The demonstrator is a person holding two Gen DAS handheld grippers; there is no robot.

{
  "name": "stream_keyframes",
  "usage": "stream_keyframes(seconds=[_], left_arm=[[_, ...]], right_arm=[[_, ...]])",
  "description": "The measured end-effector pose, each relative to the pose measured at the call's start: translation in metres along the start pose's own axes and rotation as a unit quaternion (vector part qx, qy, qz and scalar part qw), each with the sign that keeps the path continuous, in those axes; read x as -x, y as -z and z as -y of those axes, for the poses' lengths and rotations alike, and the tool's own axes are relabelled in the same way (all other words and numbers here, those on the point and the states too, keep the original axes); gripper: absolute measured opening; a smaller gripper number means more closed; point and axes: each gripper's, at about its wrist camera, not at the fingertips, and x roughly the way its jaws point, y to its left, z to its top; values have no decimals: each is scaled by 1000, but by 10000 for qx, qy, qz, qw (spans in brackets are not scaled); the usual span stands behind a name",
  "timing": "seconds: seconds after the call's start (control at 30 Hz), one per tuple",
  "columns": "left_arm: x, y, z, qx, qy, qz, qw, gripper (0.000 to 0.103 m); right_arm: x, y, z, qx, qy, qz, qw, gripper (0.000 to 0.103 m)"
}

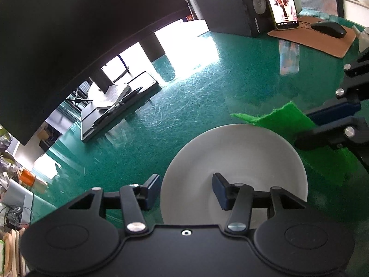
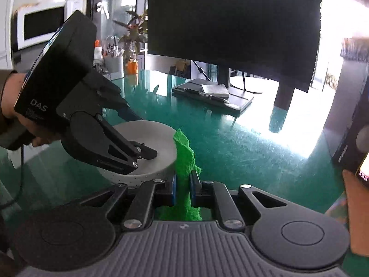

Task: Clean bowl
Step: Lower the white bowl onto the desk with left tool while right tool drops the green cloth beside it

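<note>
White and shallow, the bowl (image 1: 233, 168) sits on the green glossy surface (image 1: 180, 106), and we have it straddled: our left tongs (image 1: 186, 190) are spread wide, one blue-padded finger outside the bowl's near rim and the other over its inside. From the right wrist view we see those same left tongs (image 2: 147, 153) reaching down into the bowl (image 2: 159, 138), one dark finger low inside it; whether it touches the bottom we cannot tell. A hand (image 2: 16, 106) grips the black housing behind them.

Our right tongs (image 2: 183, 189) are pressed together on a bright green cloth (image 2: 184, 161), which stands up between the pads and rises just beside the bowl's rim on its right. In the left wrist view the cloth (image 1: 276, 115) hangs over the far right edge of the bowl, with the right tongs (image 1: 309, 129) pinching it from the right.

Farther back on the surface we see a dark monitor (image 2: 233, 23) on its stand, with a notepad and pen (image 1: 129, 97) lying on a flat grey tray beneath it. A phone (image 1: 282, 2) with a lit screen leans beside a speaker (image 1: 230, 4), and a black mouse (image 1: 328, 28) rests on a brown mat (image 1: 322, 39).
</note>
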Motion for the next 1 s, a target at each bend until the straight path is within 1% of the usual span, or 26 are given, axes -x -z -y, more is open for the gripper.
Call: stream_keyframes(seconds=[0.07, 0.13, 0.2, 0.23, 0.3, 0.33, 0.37, 0.43, 0.5, 0.53, 0.57, 0.6, 0.63, 0.67, 0.73, 0.77, 0.8, 0.83, 0.97, 1.0], left_arm=[[-1, 1, -3, 26, 0, 0, 10000, 50], [-1, 2, -4, 36, 12, 6, 10000, 50], [0, 3, -6, 41, 3, 14, 10000, 53], [-1, 3, -6, 56, -11, 28, 10000, 56], [-1, 5, -8, 97, -77, 55, 9999, 64], [-2, 5, -9, 127, -152, 71, 9998, 70], [-3, 6, -11, 174, -224, 80, 9996, 73], [-4, 7, -13, 322, -338, 99, 9989, 73], [-7, 12, -21, 652, -498, 102, 9966, 76], [-8, 14, -25, 779, -595, 103, 9951, 83], [-9, 16, -29, 900, -693, 104, 9935, 93], [-12, 21, -38, 1150, -871, 108, 9895, 97], [-13, 24, -43, 1275, -928, 110, 9874, 103], [-12, 31, -55, 1573, -955, 144, 9828, 103], [3, 35, -57, 1796, -1177, 300, 9762, 103], [11, 37, -58, 1896, -1292, 379, 9726, 103], [19, 39, -59, 1996, -1406, 459, 9686, 103], [28, 40, -59, 2096, -1520, 539, 9644, 103], [60, 48, -63, 2487, -1971, 855, 9444, 103], [68, 49, -63, 2583, -2083, 934, 9387, 103]], right_arm=[[0, -3, -7, 108, -60, 17, 9999, 10], [-3, -4, -5, 84, -88, -19, 9999, 9], [-11, -5, 2, 133, 153, -45, 9998, 9], [-17, -4, 9, 67, 293, -86, 9995, 10], [-23, -3, 25, -279, 361, -190, 9988, 10], [-26, -3, 34, -453, 395, -242, 9979, 10], [-27, -2, 39, -580, 399, -267, 9972, 10], [-27, -3, 43, -670, 502, -263, 9961, 10], [-29, -2, 45, -753, 635, -310, 9947, 11], [-33, -2, 47, -767, 644, -318, 9945, 14], [-42, 2, 52, -1001, 713, -468, 9913, 36], [-47, 5, 55, -1146, 577, -568, 9901, 70], [-52, 8, 58, -1289, 439, -667, 9884, 82], [-52, 10, 59, -1396, 352, -640, 9875, 88], [-59, 11, 59, -1522, 297, -545, 9864, 88], [-53, 9, 58, -1642, 374, -409, 9849, 93], [-47, 6, 57, -1762, 453, -273, 9829, 102], [-41, 3, 56, -1880, 531, -136, 9806, 102], [-22, -6, 53, -2125, 570, 109, 9754, 103], [-14, -8, 49, -2269, 779, 134, 9707, 103]])
